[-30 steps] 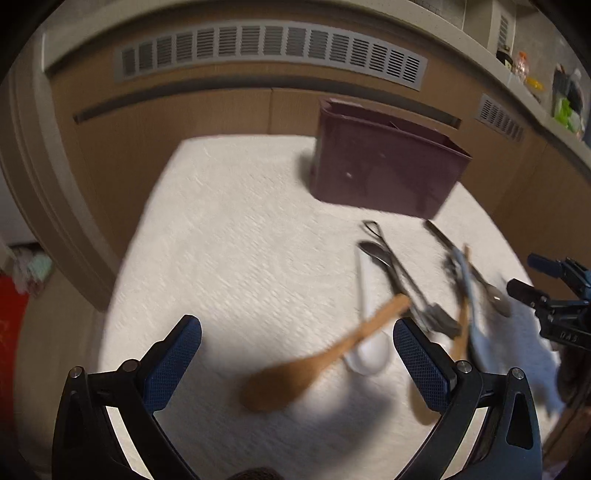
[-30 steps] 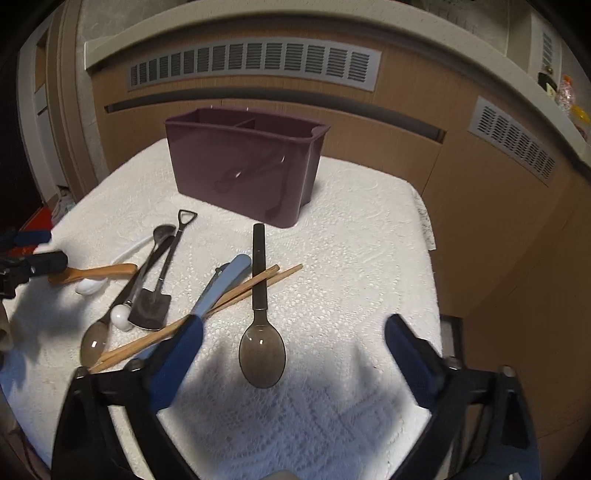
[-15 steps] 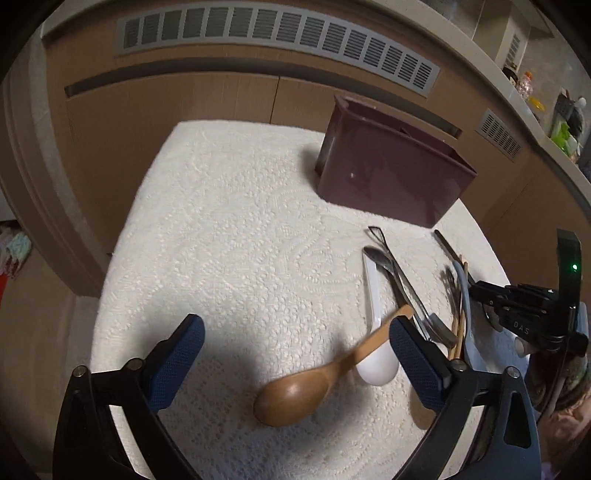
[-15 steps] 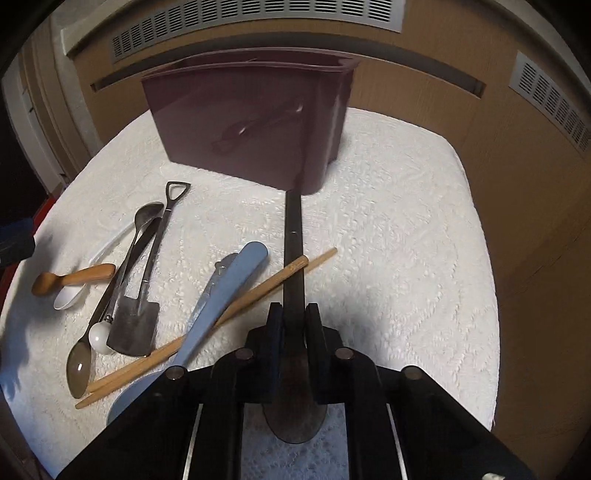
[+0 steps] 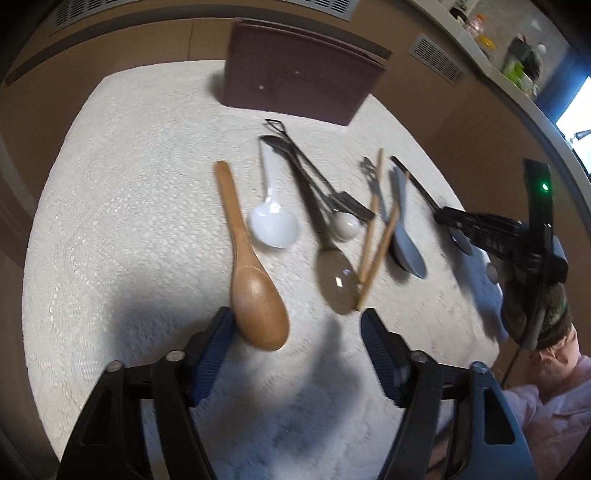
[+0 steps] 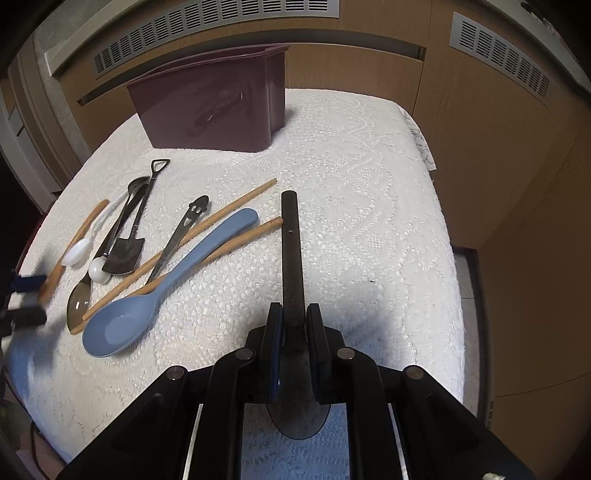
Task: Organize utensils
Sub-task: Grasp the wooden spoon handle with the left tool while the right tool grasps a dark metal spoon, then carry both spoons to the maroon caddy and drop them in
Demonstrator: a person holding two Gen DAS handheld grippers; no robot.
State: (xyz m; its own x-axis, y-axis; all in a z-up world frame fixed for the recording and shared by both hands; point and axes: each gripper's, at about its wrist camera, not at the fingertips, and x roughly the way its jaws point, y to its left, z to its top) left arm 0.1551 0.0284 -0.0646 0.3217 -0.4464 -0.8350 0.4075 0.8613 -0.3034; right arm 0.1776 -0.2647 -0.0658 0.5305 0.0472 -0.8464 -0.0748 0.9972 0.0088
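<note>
A dark maroon utensil caddy (image 6: 218, 107) stands at the back of the white-clothed table; it also shows in the left wrist view (image 5: 299, 88). My right gripper (image 6: 294, 317) is shut on a black-handled spoon (image 6: 291, 254), handle pointing toward the caddy. My left gripper (image 5: 297, 328) is open, its left finger touching the bowl of a wooden spoon (image 5: 247, 266). Loose on the cloth lie a white spoon (image 5: 271, 221), a smoky translucent spoon (image 5: 334, 273), wooden chopsticks (image 5: 373, 236), a blue spoon (image 6: 155, 291) and a black shovel-shaped spoon (image 6: 129, 243).
The white lace cloth (image 6: 351, 184) covers the small table, which drops off at right and front. Wooden cabinet panels with vent grilles (image 6: 221, 14) stand behind. My right gripper also shows at the right edge of the left wrist view (image 5: 480, 232).
My right gripper has closed on the black-handled spoon and lifted it slightly. My left gripper has moved in over the wooden spoon, which now lies lengthwise between its open fingers.
</note>
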